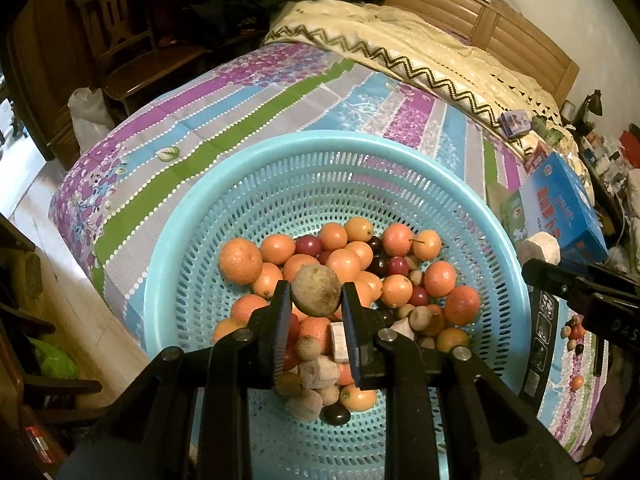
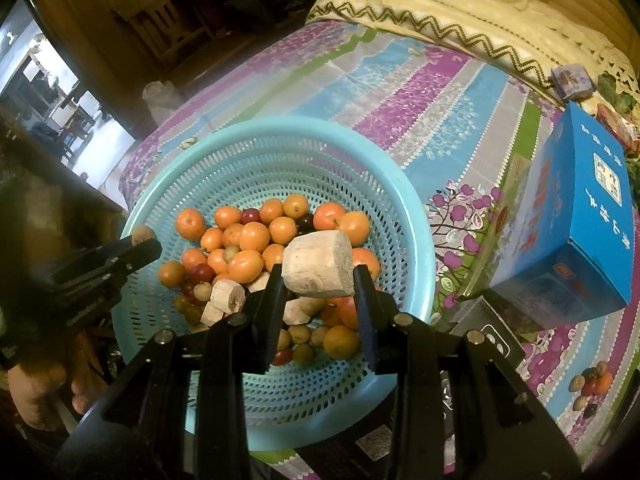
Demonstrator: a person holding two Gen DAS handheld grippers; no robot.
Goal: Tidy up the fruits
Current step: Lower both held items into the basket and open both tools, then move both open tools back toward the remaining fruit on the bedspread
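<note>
The left claw point(image 1: 316, 304) pinches a brown longan point(image 1: 316, 290), the right claw point(image 2: 318, 280) a pale cut chunk point(image 2: 318, 264); lift both clear of the basket point(image 1: 240, 168) before sorting.

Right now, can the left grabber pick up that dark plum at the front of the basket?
Probably not yet. The left gripper is already shut on a brown round fruit, so its jaws are full. The dark plum lies uncovered in the blue basket just below, so the path looks free once that fruit is put down.
</note>
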